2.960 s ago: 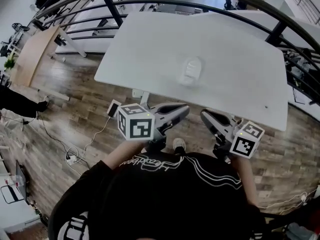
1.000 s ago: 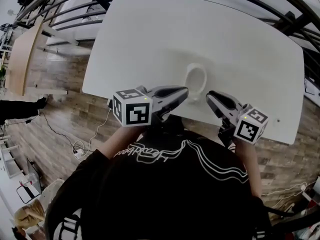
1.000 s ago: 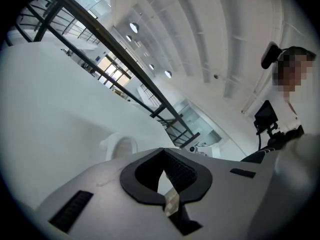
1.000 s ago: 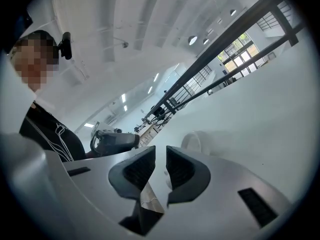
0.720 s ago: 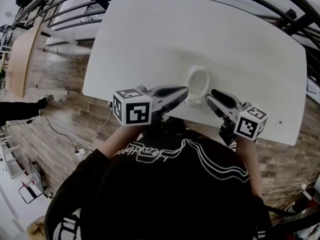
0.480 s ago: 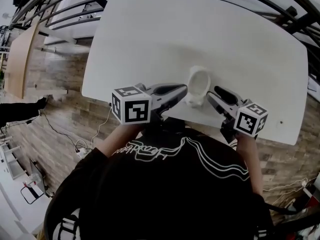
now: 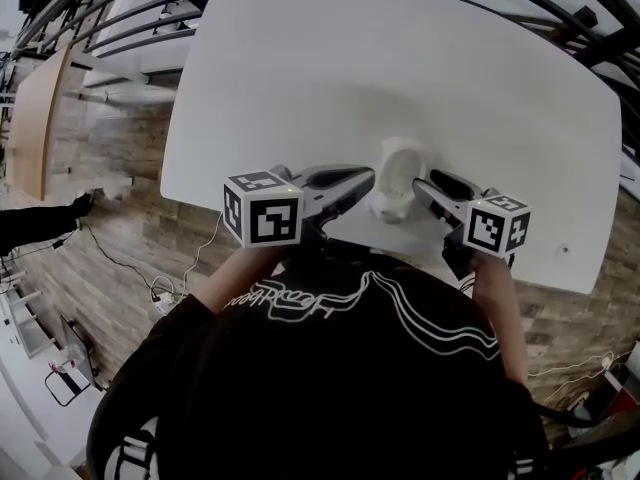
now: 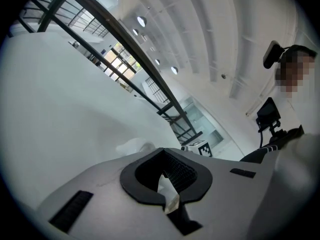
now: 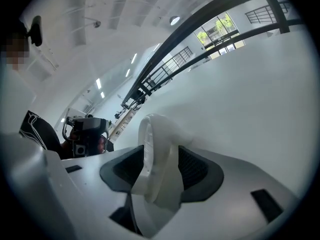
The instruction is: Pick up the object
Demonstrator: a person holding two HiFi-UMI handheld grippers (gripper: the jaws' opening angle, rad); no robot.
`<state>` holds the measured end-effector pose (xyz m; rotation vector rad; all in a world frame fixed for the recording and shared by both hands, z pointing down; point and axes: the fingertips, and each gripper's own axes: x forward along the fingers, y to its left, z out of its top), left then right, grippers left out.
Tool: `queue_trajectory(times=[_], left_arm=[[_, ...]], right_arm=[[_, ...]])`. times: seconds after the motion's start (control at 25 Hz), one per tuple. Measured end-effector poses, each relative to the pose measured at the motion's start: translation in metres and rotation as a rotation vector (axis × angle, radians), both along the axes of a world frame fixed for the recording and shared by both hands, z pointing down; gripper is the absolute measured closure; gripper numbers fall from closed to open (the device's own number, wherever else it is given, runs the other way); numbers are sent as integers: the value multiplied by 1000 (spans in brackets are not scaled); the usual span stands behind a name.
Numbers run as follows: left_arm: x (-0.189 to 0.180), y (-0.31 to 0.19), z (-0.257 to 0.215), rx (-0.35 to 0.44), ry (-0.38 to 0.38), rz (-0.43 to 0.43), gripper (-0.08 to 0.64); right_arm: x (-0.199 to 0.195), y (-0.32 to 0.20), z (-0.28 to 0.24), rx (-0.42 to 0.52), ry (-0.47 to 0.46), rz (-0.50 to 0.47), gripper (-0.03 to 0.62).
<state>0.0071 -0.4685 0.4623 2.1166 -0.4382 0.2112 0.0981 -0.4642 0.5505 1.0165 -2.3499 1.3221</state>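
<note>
— Right tongs (image 7: 420, 185): how do they stand?
— Spread wide, having just been opening, with the white object (image 9: 157, 149) standing between the pads. They are not clamped on it. Left tongs (image 7: 366, 179) are drawn together and grip nothing.
— Any writing?
— White script runs across the person's black shirt (image 7: 340, 368), too warped to read. The marker cubes (image 7: 263, 220) carry only black-and-white square patterns.
— Where does the object sit?
— On the white surface (image 7: 400, 68), near its front edge, between the tips of the two tongs in the head view. Only the right gripper view shows it inside the jaws. The left gripper view shows it as a pale lump past its own closed jaws, with the right cube's marker further off.
— And around it?
— The left tongs' tip lies just beside it. A dark railing (image 7: 130, 8) runs beyond the surface. To the left, a cable (image 7: 195, 263) lies on the wooden floor (image 7: 110, 258).
</note>
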Motion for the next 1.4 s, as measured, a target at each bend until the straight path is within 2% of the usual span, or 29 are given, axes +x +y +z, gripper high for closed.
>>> queue_trajectory(times=[0.4, 0.8, 0.92, 1.2, 1.4], left_arm=[[2, -7, 9, -16, -7, -11, 554], [-2, -6, 13, -21, -7, -27, 554], [-4, -8, 12, -21, -7, -32, 554], [-5, -7, 12, -23, -10, -42, 554], [0, -7, 9, -17, -12, -46, 554]], right_arm=[[-12, -6, 12, -62, -34, -48, 421], [-18, -9, 19, -125, -35, -62, 422], [-21, -10, 18, -143, -59, -60, 422], [-21, -8, 17, -151, -65, -64, 436], [-17, -11, 15, -121, -61, -64, 442]])
